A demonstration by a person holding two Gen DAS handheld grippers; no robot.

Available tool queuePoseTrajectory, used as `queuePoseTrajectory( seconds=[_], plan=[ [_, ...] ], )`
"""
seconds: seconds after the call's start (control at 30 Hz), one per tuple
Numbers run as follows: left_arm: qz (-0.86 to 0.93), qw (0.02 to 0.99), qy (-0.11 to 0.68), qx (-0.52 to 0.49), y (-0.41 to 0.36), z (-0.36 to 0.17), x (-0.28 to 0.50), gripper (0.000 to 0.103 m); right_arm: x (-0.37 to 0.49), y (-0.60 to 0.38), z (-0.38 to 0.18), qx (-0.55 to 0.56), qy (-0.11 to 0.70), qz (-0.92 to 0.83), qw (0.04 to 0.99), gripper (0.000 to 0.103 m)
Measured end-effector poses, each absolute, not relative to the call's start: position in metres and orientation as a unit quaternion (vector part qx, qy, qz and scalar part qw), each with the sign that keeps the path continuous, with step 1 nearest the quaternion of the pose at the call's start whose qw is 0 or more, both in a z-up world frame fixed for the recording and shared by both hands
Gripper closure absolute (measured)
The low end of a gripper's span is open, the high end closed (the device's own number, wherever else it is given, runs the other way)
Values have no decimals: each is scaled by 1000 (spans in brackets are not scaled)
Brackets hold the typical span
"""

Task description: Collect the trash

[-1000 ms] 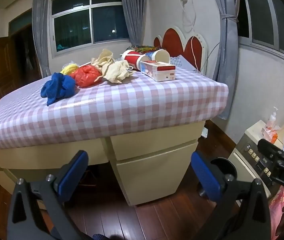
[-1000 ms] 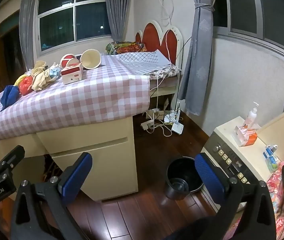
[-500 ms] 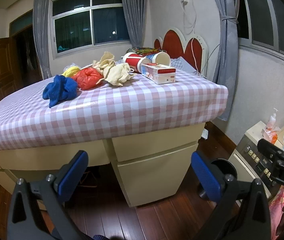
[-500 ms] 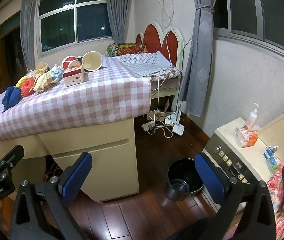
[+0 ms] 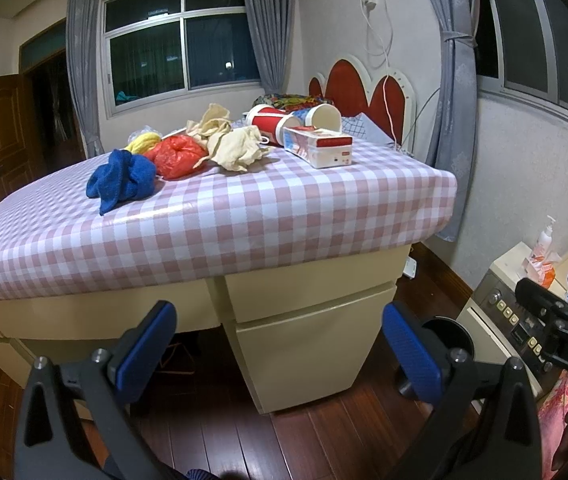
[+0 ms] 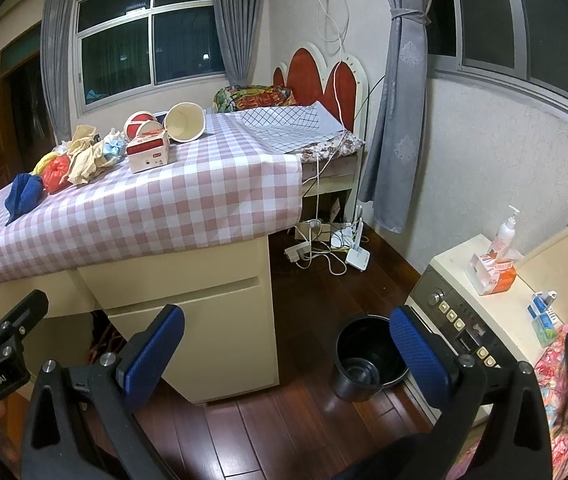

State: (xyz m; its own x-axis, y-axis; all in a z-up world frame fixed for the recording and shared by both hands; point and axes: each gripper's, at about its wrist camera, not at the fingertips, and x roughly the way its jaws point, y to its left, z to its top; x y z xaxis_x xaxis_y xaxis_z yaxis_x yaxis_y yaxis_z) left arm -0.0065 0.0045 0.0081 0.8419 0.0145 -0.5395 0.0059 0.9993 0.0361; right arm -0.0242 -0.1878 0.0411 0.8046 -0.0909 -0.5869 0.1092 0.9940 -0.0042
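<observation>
Bedroom setting, dark windows; a checked tablecloth (image 5: 268,216) covers the desk, and the trash lies along its far side. Left to right: blue cloth (image 5: 122,181), red plastic bag (image 5: 176,156), cream rags (image 5: 236,148), red-and-white carton (image 5: 317,147), two tipped paper cups (image 5: 272,122). I judge all of it light; the cloths and bag are soft and should be pinched at a bunched fold, the carton is stiff and best taken across its narrow sides, and the cups crush easily. Carton print is too small to read. Black bin (image 6: 367,354) stands on the floor, right of the desk. My left gripper (image 5: 278,350) and right gripper (image 6: 285,350) are both spread apart, empty, well short of the desk. Legible writing: "GenRobot.AI" and "DAS" on the gripper bodies.
</observation>
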Motion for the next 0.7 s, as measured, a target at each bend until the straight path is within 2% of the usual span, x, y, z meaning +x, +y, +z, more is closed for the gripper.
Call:
queuePoseTrajectory(
  seconds=[0.7],
  plan=[
    [2, 960, 281, 18, 5, 8, -7, 0, -25, -187, 42, 16, 308, -51, 950, 0]
  ],
)
